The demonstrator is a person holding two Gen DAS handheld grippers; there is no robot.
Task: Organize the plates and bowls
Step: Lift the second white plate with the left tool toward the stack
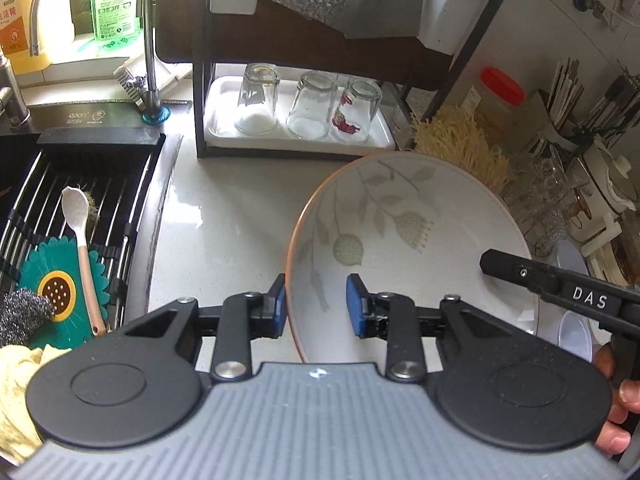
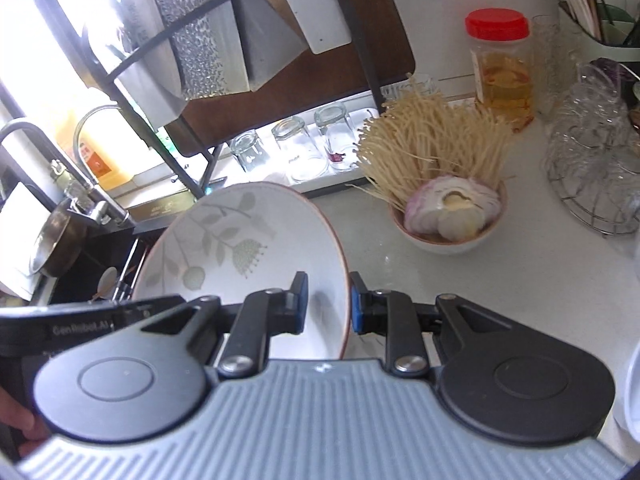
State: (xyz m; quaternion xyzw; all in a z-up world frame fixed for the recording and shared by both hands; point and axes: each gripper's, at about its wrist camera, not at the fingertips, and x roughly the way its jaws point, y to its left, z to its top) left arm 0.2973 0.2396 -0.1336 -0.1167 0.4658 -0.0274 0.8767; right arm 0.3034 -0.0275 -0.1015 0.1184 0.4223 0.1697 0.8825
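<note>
1. Left wrist view: the left gripper (image 1: pixel 316 306) is pinching the near-left rim of the leaf-patterned bowl (image 1: pixel 400 240), one blue pad outside the wall and one inside.
2. The bowl is hanging tilted above the white counter (image 1: pixel 224 216), clear of the surface as far as the distorted lens allows judging.
3. The right gripper (image 1: pixel 486 262) is entering from the right edge and reaching over the bowl's far side.
4. Behind the bowl, three upturned glasses (image 1: pixel 312 106) are standing on a white tray (image 1: pixel 218 92) under the dark rack (image 1: pixel 200 80); the sink basket (image 1: pixel 80 184) is lying to the left.
5. Right wrist view: the right gripper (image 2: pixel 329 304) is clamping the bowl (image 2: pixel 248 248) at its right rim, fingers closed onto the wall.
6. A small bowl of onion and noodles (image 2: pixel 448 216) is sitting on the counter (image 2: pixel 520 280) well apart, right of the held bowl.
</note>
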